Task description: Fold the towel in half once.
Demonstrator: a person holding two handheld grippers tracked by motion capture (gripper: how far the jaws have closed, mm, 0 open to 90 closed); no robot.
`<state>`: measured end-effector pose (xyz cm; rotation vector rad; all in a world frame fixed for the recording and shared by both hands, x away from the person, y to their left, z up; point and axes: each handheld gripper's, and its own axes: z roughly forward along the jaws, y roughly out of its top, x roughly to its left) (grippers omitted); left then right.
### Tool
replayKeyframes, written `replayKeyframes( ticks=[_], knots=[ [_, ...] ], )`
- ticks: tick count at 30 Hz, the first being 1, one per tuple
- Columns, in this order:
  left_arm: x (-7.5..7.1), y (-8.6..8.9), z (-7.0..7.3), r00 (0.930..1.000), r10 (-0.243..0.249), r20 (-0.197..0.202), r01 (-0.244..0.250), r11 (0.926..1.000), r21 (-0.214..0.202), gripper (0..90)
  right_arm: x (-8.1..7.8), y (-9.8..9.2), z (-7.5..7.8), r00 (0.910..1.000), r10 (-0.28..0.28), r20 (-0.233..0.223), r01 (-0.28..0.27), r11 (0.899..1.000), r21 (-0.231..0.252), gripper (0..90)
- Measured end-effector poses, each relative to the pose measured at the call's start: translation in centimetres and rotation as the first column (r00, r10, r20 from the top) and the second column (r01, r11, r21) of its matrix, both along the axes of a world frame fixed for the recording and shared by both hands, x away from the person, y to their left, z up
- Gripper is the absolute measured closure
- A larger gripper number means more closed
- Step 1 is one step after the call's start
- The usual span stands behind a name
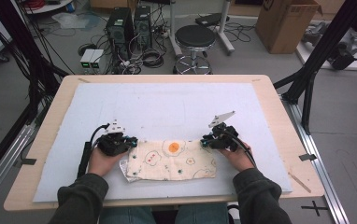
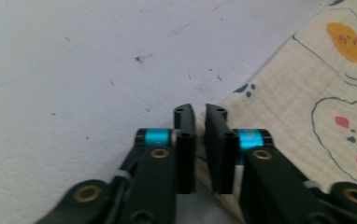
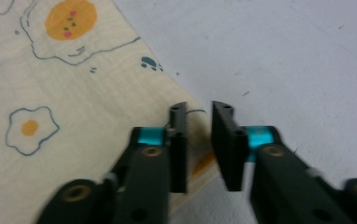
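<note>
The cloth (image 1: 171, 160) (eggs printed on it) lies flat on the mat (image 1: 167, 107), long side left to right. The left gripper (image 2: 200, 114) and right gripper (image 3: 199, 109) sit at its ends, each slightly open around an edge.

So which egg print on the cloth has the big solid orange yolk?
The one at the cloth's far edge, midway between the grippers: the large orange-yolk egg. The others are smaller outlines.
</note>
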<state>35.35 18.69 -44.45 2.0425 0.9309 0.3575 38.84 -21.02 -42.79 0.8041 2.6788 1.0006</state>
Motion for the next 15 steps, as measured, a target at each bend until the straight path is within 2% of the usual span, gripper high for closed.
replayKeyframes(
  ticks=[2,4,7,9,13,15],
  knots=[
    [-0.1,-0.1,0.1,0.9999,0.004,0.012,-0.005,0.9999,0.015,87.0,0.1,0.1,0.0,1.0000,0.001,0.001,-0.001,1.000,-0.018,89.1],
    [-0.2,-0.1,0.2,0.9995,0.017,0.026,-0.017,0.9998,0.014,87.3,0.0,0.0,0.2,0.9996,-0.013,0.024,0.014,1.000,-0.021,89.3],
    [-0.3,0.3,0.6,0.9984,0.030,0.049,-0.028,0.9986,-0.046,87.4,-0.2,-0.5,0.7,0.9985,-0.037,0.041,0.037,0.999,0.000,89.5],
    [-0.2,0.4,0.7,0.9974,0.046,0.055,-0.043,0.9973,-0.060,87.3,-0.1,-0.9,0.9,0.9980,-0.044,0.045,0.043,0.999,0.012,89.4],
    [0.0,0.1,0.2,0.9974,0.063,0.034,-0.063,0.9980,-0.012,87.3,0.1,-0.7,0.6,0.9978,-0.057,0.033,0.057,0.998,-0.008,89.5],
    [0.1,0.0,0.1,0.9966,0.076,0.031,-0.076,0.9971,-0.007,87.3,0.3,-0.6,0.3,0.9971,-0.067,0.035,0.068,0.997,-0.022,89.4]
  ],
)
